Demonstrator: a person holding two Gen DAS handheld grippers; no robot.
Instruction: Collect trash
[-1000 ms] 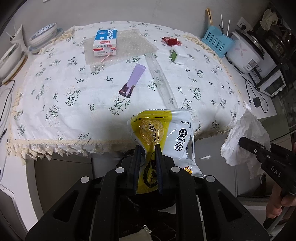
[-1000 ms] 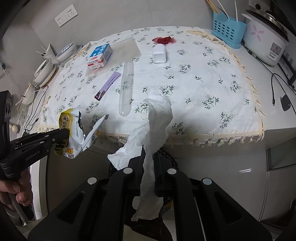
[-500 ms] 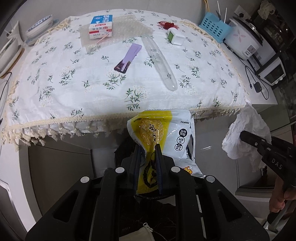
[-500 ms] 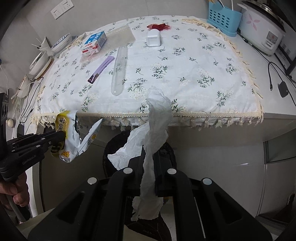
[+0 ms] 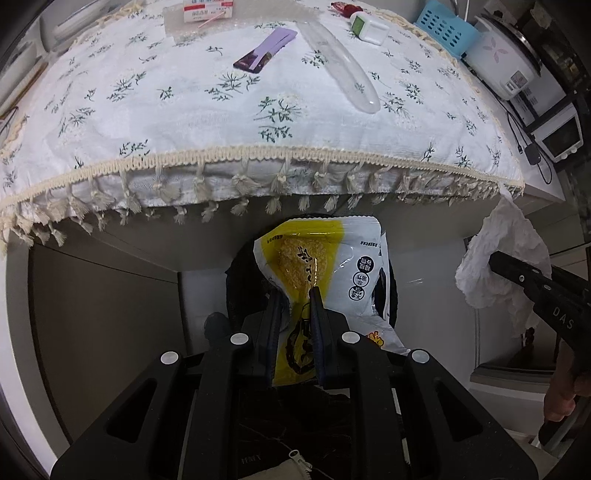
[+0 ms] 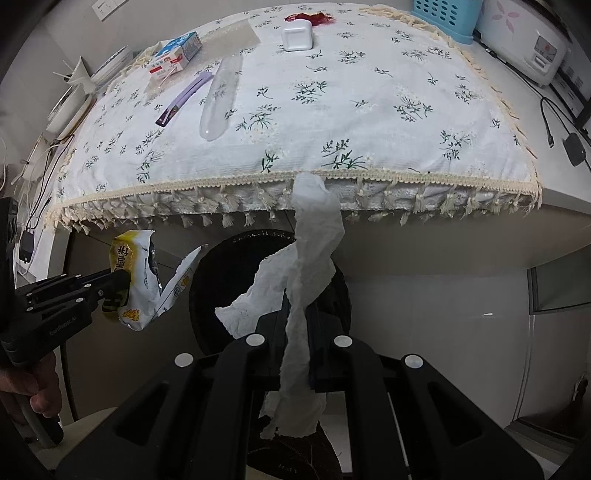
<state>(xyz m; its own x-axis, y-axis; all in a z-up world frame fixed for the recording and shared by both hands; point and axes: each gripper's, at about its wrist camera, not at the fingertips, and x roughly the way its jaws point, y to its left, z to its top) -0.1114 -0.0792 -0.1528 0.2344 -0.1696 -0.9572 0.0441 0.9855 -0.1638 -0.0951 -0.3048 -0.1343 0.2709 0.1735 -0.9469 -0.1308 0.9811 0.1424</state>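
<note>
My left gripper [image 5: 294, 291] is shut on a yellow and white snack bag [image 5: 325, 258], which hangs below the table's fringed edge, over a black round bin [image 5: 236, 280]. From the right wrist view the same snack bag [image 6: 136, 280] shows at the left, in the left gripper [image 6: 123, 278]. My right gripper [image 6: 297, 295] is shut on a crumpled white tissue [image 6: 314, 251], also above the black bin [image 6: 236, 280]. In the left wrist view the tissue [image 5: 498, 258] and the right gripper [image 5: 495, 256] appear at the right.
On the floral tablecloth [image 5: 184, 110] lie a purple wrapper [image 5: 266, 51], a long clear plastic sleeve [image 5: 340, 62], a milk carton [image 6: 177, 55], a white box [image 6: 297, 35] and a red scrap [image 6: 310, 16]. A blue basket [image 5: 443, 27] and a rice cooker [image 5: 506, 62] stand at the right.
Both grippers have sunk from above the tabletop to below its fringed edge, still holding the bag and the tissue. The black bin has come into view beneath them.
</note>
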